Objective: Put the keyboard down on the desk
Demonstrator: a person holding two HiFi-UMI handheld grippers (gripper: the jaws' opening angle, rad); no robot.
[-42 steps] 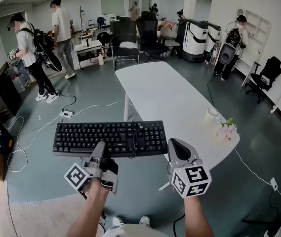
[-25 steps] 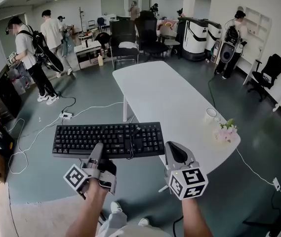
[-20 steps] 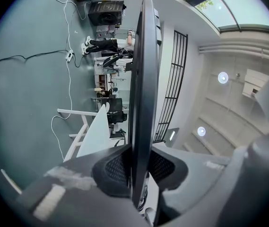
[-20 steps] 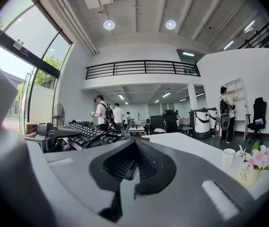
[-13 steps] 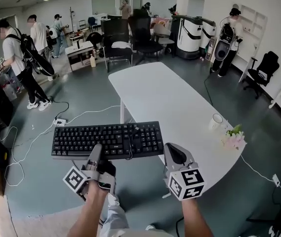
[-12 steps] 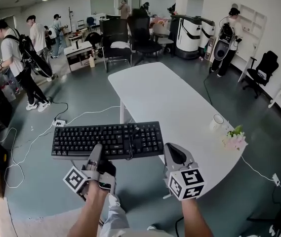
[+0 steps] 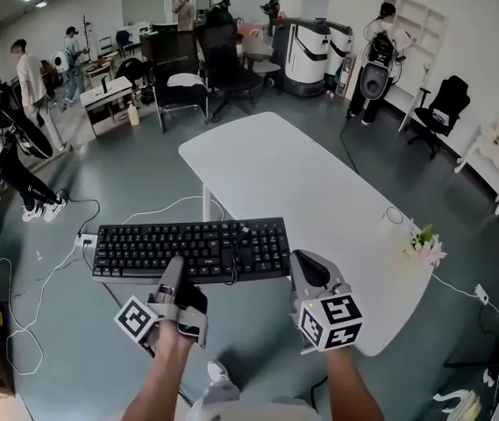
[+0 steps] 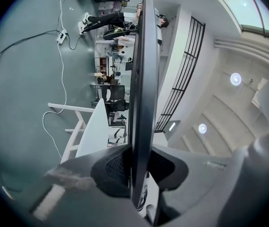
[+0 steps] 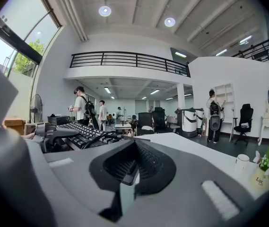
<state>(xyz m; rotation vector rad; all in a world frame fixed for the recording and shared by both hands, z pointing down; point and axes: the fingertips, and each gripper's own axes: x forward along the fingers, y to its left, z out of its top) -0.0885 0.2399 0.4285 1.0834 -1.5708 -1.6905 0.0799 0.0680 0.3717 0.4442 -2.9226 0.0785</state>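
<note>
Pinches the near long edge of the black keyboard (image 7: pixel 192 246) between the jaws of the left gripper (image 7: pixel 175 272), roughly level and clear of any surface. Hangs mostly above the floor, with only the right end reaching over the near corner of the white desk (image 7: pixel 275 165). Shows the right gripper (image 7: pixel 307 270) pressed together on nothing, just beside the keyboard's right end; cannot tell whether touching it.

Looks like the carry-in step, with the set-down not yet begun. Calls next for shifting the board rightward and forward over bare tabletop, short of the cup (image 7: pixel 394 217) and the small flower pot (image 7: pixel 424 246). Then calls for lowering flat until seated, and only then parting the jaws. Warrants minding the coiled cable (image 7: pixel 236 254) lying on the keys.
</note>
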